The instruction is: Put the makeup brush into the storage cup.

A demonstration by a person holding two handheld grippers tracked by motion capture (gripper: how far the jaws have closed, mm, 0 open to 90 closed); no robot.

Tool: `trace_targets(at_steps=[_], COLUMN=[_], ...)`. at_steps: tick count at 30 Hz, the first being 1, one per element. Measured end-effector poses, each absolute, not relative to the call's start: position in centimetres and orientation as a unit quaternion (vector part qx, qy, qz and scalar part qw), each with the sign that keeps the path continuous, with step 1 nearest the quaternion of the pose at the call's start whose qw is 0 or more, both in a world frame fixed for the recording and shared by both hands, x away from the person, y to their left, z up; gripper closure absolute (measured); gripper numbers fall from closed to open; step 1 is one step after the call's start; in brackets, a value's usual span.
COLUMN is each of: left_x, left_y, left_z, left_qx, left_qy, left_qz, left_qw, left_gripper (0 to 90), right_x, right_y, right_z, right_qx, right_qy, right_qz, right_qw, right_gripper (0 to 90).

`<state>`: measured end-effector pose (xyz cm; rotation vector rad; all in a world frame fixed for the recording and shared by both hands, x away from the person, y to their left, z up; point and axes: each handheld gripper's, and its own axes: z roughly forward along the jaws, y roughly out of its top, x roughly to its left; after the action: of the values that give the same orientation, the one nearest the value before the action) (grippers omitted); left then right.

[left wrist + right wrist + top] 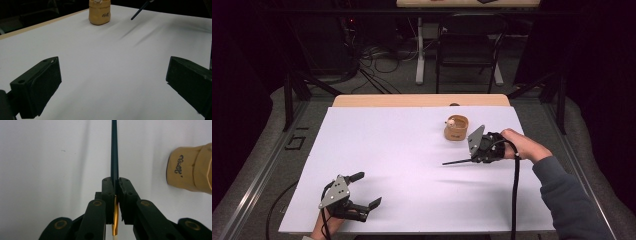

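My right gripper (473, 159) hovers over the right half of the white table (402, 150), shut on a thin dark stick (457, 162) that points left. In the right gripper view the jaws (114, 182) clamp the stick (114, 150) just ahead of its gold band and pale end. A tan round holder (456, 128) with dark lettering stands just behind that gripper, something pale inside it. The holder (192, 170) sits to the right of the jaws. My left gripper (366, 190) rests open near the front left edge, with bare table between its pads (37, 87). Far ahead of it are the holder (99, 13) and the stick's tip (140, 10).
A bare wooden strip (419, 100) runs along the table's far edge. Beyond it on the dark floor stand a chair frame (467, 55), desk legs and loose cables. A black cable (515, 195) trails from the right gripper toward the front edge.
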<state>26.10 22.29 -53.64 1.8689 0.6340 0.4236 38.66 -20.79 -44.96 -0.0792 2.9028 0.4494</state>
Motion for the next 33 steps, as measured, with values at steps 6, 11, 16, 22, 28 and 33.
trace_targets(at_steps=[6, 11, 16, 22, 28, 33], left_x=[27.3, 28.8, 30.2, 31.4, 32.4, 33.0], left_y=[21.1, 19.6, 18.0, 15.9, 13.9, 12.1], left_z=[-52.5, -51.6, -50.9, -49.9, -49.5, -49.3], left_qx=[0.806, 0.827, 0.850, 0.870, 0.886, 0.899], left_qy=[0.271, 0.269, 0.267, 0.245, 0.226, 0.209], left_qz=[0.169, 0.164, 0.151, 0.141, 0.137, 0.136], left_qw=[0.499, 0.465, 0.428, 0.405, 0.381, 0.359], left_gripper=[0.0, 0.1, 0.2, 0.2, 0.0, 5.3], right_x=[38.5, 38.5, 38.5, 38.6, 38.5, 38.6], right_y=[-19.6, -18.5, -17.5, -16.3, -15.5, -14.8], right_z=[-45.2, -45.2, -45.3, -45.1, -45.1, -45.2], right_qx=[-0.041, -0.054, -0.064, -0.080, -0.082, -0.094], right_qy=[0.982, 0.981, 0.980, 0.977, 0.975, 0.973], right_qz=[0.155, 0.158, 0.158, 0.164, 0.175, 0.177], right_qw=[0.100, 0.101, 0.101, 0.109, 0.114, 0.118], right_gripper=[83.8, 83.8, 83.8, 83.8, 83.8, 83.8])
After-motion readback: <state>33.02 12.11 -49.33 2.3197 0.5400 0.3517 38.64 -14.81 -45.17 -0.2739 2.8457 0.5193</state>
